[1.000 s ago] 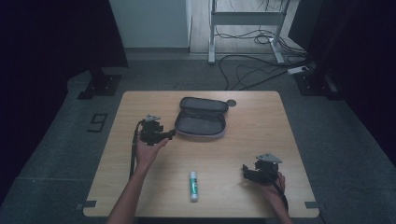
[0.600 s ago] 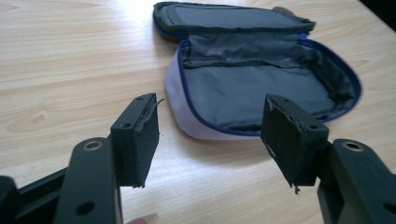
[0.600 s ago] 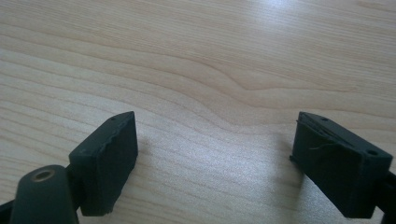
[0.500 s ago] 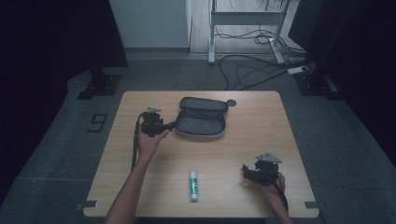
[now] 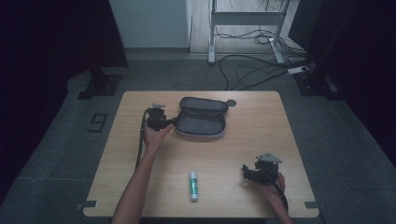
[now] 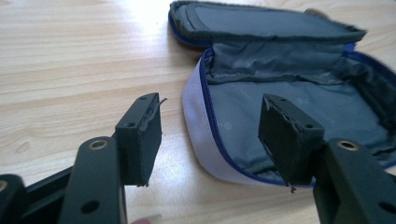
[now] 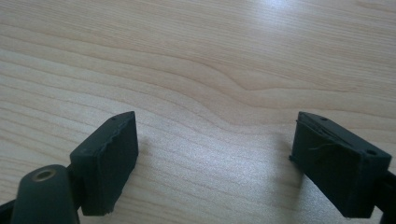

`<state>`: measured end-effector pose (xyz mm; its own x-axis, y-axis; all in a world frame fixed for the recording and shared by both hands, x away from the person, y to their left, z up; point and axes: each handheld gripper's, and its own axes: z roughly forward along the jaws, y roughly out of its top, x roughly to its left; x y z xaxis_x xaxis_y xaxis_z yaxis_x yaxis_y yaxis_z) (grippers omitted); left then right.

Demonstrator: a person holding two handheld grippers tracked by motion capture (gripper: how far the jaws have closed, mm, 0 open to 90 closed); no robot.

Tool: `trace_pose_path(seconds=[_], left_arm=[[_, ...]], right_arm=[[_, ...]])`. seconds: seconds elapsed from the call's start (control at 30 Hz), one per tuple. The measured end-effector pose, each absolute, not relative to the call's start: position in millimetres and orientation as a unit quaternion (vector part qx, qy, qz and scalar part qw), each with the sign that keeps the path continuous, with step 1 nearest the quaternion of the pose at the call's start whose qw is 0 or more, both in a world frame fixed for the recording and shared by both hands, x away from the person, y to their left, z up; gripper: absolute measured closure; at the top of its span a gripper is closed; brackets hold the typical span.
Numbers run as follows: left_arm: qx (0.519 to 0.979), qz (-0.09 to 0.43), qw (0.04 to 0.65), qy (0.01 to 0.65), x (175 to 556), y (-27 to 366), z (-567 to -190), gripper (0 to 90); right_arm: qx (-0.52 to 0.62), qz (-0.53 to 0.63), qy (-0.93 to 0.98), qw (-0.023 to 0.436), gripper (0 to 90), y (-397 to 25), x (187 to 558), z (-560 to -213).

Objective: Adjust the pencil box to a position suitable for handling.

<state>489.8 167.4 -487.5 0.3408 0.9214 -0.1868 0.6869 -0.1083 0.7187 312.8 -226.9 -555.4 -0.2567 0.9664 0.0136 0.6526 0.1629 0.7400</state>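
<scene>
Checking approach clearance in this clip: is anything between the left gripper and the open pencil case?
Nothing visible. The left gripper has its jaws open right at the near end of the open pencil case, with bare table between them. The glue stick lies well off, toward the table's near edge.

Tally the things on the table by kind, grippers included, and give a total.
Grippers: 2, the left gripper and the right gripper
Pencil cases: 1, the open grey case
Glue sticks: 1, the glue stick
Small round dark things: 1, the disc beside the case
Total: 5
</scene>
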Motion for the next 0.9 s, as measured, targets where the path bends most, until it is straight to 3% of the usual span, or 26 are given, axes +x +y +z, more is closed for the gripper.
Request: trace_pose_path(seconds=[0.23,0.4,0.67,0.9], left_arm=[[0.728,0.150,0.375,0.554,495,155,-497,41.9],[0.740,0.147,0.355,0.552,496,149,-505,49.9],[0.738,0.141,0.345,0.562,500,153,-512,53.1],[0.739,0.120,0.345,0.566,504,157,-521,62.0]], right_arm=[[0.560,0.325,0.723,0.242,14.0,-227,313,-555],[0.560,0.324,0.723,0.241,14.0,-227,313,-555],[0.560,0.325,0.723,0.242,14.0,-227,313,-555],[0.560,0.325,0.723,0.242,14.3,-227,313,-555]])
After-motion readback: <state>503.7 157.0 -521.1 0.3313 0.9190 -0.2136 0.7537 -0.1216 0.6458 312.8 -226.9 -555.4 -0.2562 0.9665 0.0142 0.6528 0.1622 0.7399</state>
